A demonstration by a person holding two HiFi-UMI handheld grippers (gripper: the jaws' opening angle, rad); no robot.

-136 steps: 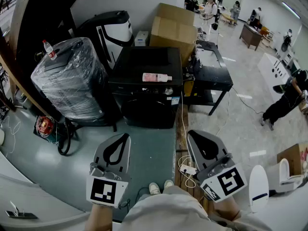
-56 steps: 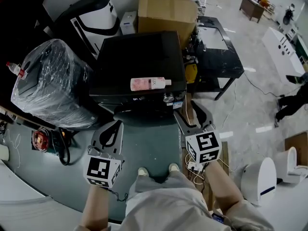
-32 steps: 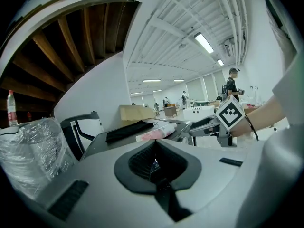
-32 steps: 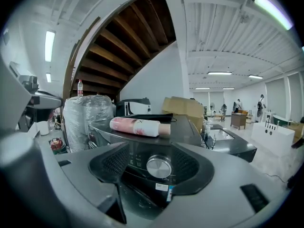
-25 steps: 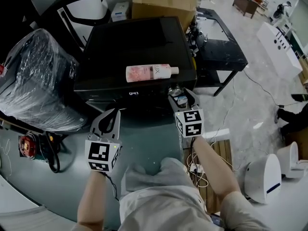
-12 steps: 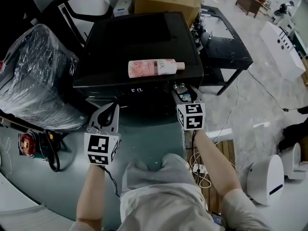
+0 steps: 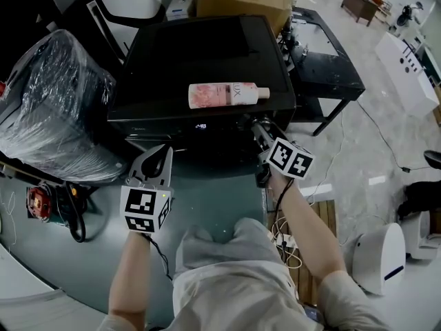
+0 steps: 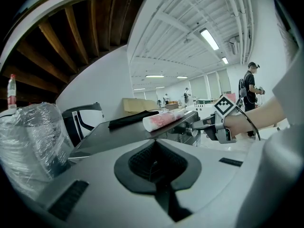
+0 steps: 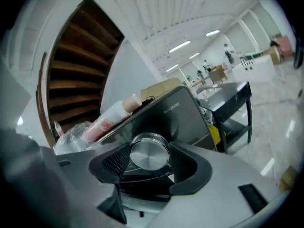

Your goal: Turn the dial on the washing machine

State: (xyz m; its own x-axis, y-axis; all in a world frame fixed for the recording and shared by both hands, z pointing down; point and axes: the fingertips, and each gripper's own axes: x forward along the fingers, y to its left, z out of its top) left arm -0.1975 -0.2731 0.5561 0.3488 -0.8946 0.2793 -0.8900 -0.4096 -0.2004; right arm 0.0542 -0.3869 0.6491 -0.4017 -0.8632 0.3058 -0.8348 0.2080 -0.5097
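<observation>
R gripper (image 7: 260, 126): best to line the wrist axis up w/ the dial (image 9: 149, 151), squeeze evenly and rotate slowly. The smooth metal rim looks apt to slip in the pads. Jaws are narrow, clamped on the dial from both sides, at the R end of the black washing machine (image 7: 207, 54) front panel. L gripper (image 7: 166, 152): jaws together, empty, apart from the machine. A pink bottle (image 7: 227, 93) lies on the machine's top, near the dial.
</observation>
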